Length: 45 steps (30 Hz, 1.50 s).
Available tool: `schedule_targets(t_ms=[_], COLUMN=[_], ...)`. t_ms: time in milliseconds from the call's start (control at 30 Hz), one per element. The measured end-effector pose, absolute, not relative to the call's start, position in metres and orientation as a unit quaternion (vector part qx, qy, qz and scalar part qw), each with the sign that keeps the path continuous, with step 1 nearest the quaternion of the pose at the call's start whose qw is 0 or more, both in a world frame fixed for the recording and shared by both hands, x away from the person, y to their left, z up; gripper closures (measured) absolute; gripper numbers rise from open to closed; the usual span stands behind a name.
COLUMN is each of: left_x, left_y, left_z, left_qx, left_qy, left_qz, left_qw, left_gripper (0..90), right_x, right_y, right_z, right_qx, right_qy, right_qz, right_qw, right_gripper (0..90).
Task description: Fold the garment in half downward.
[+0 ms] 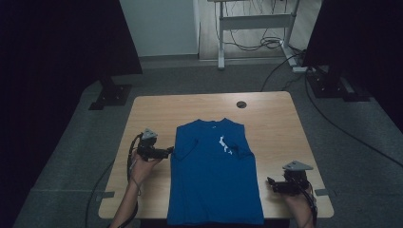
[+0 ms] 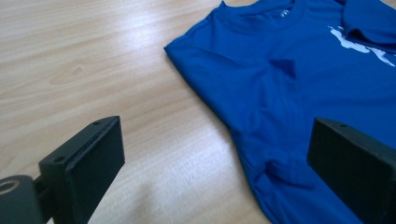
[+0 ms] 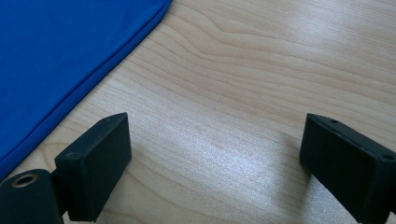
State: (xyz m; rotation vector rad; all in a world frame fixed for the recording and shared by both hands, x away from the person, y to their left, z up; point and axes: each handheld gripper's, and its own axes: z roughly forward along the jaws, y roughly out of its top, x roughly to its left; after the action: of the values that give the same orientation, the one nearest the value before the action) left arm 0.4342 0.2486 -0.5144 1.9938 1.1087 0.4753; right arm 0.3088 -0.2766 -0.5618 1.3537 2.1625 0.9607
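A blue T-shirt [image 1: 214,171] with a white print lies flat on the wooden table [image 1: 271,118], both sleeves folded inward, its hem hanging over the near edge. My left gripper [image 1: 168,152] is at the shirt's left edge, open; in the left gripper view its jaws straddle the folded sleeve edge of the T-shirt [image 2: 289,84], with nothing clamped. My right gripper [image 1: 271,183] hovers open over bare wood just right of the shirt's lower side. In the right gripper view the T-shirt's side hem [image 3: 70,60] runs along the upper left.
A round cable hole [image 1: 241,104] sits near the table's far edge. Dark stands [image 1: 111,92] and cables lie on the floor beyond. Bare wood stretches on both sides of the shirt.
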Motion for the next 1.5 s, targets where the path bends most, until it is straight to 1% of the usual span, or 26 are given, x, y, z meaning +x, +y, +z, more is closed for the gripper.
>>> schedule_targets(t_ms=[633,1167,1500], left_x=[0.464,0.495,0.514], left_y=[0.235,0.225,0.227], left_z=[-0.521,-0.525,-0.530], left_qx=[0.783,0.792,0.789], left_qy=[0.438,0.430,0.435], left_qz=[0.182,0.207,0.218], left_qw=[0.401,0.382,0.374], left_gripper=[3.8,4.2,5.7], right_x=[0.309,0.309,0.309], right_y=[-0.277,-0.277,-0.277], right_z=[-0.562,-0.562,-0.562], right_qx=[0.487,0.487,0.487], right_qy=[0.776,0.776,0.776], right_qz=[0.345,0.344,0.344], right_qw=[0.206,0.206,0.206], right_gripper=[8.7,8.6,8.6])
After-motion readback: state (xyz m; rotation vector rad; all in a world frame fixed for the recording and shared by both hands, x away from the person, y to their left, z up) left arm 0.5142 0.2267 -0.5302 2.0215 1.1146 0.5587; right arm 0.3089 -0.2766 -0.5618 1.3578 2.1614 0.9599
